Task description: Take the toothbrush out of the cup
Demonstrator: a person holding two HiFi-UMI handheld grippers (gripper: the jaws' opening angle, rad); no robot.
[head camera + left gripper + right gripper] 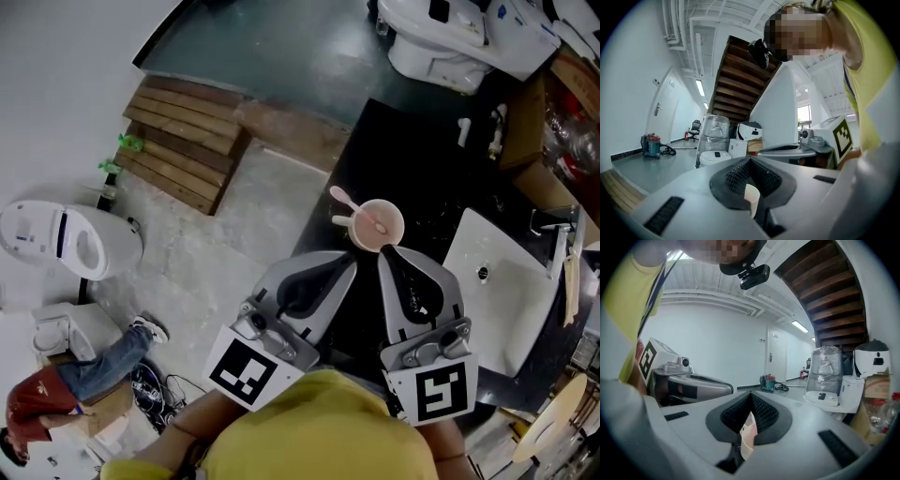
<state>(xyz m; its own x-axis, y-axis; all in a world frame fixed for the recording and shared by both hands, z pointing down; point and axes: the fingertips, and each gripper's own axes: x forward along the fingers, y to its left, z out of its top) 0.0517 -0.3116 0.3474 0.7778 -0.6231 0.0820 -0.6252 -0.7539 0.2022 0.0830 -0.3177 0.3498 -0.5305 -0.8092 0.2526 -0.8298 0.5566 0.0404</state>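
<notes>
A warehouse-like workshop is indicated: loose toilets [70, 239] are stood on a bare concrete floor [234, 216], with a wooden pallet [183, 141], cardboard boxes [562, 112] and a wash basin [497, 291] nearby.

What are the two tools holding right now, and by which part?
Both the left tool and the right tool pinch the pink cup by its near rim.

A wooden pallet [183, 141] and white toilet [75, 239] sit on grey floor [253, 206] beside a black counter [394, 150] with a basin [478, 244].
</notes>
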